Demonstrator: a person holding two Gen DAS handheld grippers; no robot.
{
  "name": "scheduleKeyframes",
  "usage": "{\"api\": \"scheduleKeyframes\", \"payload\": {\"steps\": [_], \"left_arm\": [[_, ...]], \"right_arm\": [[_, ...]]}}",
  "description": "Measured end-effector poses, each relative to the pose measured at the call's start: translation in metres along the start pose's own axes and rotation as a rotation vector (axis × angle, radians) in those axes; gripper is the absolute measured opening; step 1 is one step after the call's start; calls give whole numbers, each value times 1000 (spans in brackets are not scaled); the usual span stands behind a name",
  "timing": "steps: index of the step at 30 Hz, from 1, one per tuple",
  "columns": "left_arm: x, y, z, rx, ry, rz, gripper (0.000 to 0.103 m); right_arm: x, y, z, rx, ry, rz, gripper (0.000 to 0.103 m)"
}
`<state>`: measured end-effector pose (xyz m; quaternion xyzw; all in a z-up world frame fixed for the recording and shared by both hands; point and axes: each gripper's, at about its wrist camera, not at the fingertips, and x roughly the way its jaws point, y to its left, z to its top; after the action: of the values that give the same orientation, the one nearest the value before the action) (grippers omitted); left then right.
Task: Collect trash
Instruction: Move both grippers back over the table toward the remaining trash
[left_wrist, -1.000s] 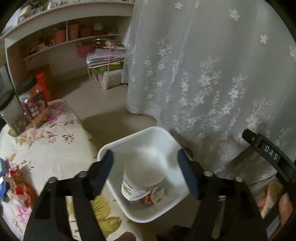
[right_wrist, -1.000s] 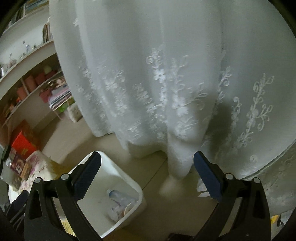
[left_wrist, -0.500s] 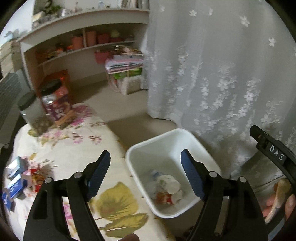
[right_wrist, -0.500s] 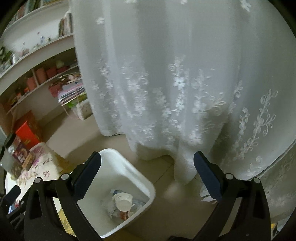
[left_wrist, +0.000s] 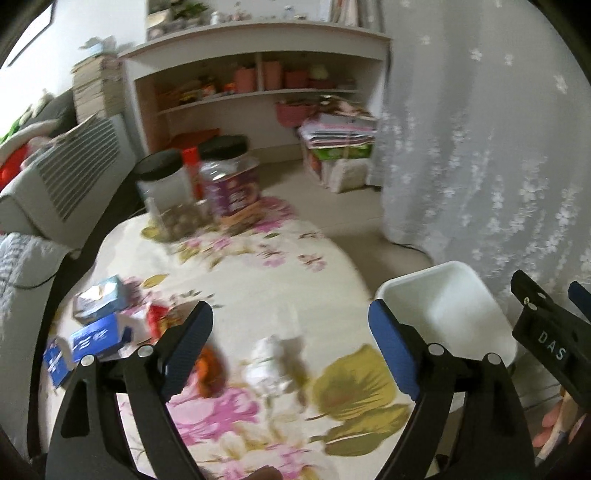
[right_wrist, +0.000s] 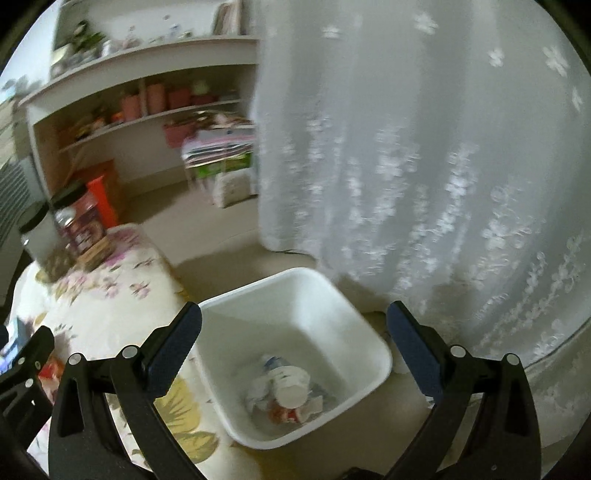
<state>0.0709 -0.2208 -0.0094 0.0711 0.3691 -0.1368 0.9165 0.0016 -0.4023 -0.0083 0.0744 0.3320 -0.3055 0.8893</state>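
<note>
Swung away from the bin since a second ago: left gripper (left_wrist: 290, 345) then hung right over the white bin (left_wrist: 439, 306) with a plastic tub between its fingers, now faces the flowered tablecloth (left_wrist: 258, 258), bin off to its right. Tub now lying inside the bin among other scraps (right_wrist: 286, 391), as seen from the right wrist view.

Next candidate: crumpled white paper wad (left_wrist: 271, 363), lying on the cloth straight ahead, between the two blue pads and slightly below their tips. No clear long axis; roughly a lump, blurred, so finer shape not readable. Just to its left, an orange-brown scrap (left_wrist: 210, 369), partly hidden behind the left finger. Further left, red wrapper (left_wrist: 155, 323) and blue cartons (left_wrist: 96, 338).

Left gripper plainly nearer to the wad; jaws spread wide, holding nothing. Right gripper (right_wrist: 293, 338) likewise wide apart and empty, poised above the bin, well apart from the wad.

Likely soft and light, easily crushed; needs a descent forward and down before closing.
</note>
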Motion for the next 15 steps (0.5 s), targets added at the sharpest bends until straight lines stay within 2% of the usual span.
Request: {"api": "scheduleKeyframes", "payload": {"steps": [15], "left_arm": [[8,104,-35,-81,79,160,84]], "right_arm": [[-1,99,-25,-132,94,166,96]]}}
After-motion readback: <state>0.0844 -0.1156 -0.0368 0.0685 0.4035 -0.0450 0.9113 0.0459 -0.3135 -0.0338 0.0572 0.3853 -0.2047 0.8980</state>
